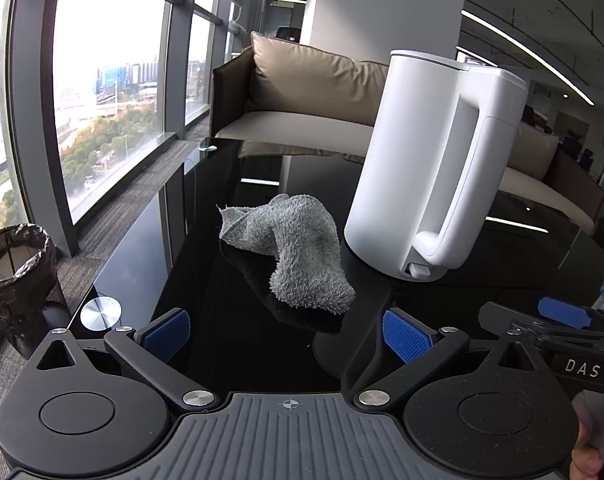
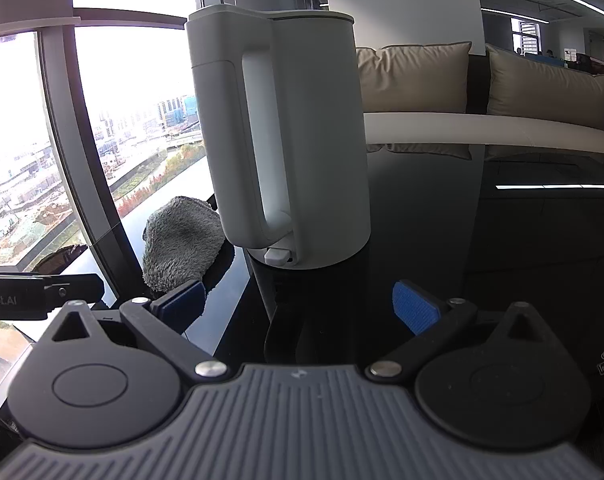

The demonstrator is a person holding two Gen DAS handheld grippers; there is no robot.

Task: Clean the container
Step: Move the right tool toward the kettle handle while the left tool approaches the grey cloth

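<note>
A white electric kettle [image 1: 429, 168] with its lid down stands upright on the glossy black table [image 1: 230, 352], handle turned toward me. To its left lies a crumpled grey fluffy cloth [image 1: 298, 248]. My left gripper [image 1: 286, 336] is open just short of the cloth, nothing between its blue pads. In the right wrist view the kettle [image 2: 302, 140] rises straight ahead and the cloth [image 2: 182, 244] peeks out behind it on the left. My right gripper [image 2: 298, 308] is open, a short way in front of the kettle's base.
A bin lined with a black bag [image 1: 18, 276] stands on the carpet at the left, below tall windows [image 1: 106, 80]. A beige sofa [image 1: 302, 92] runs behind the table. A round metal disc [image 1: 100, 312] sits in the table's near-left corner.
</note>
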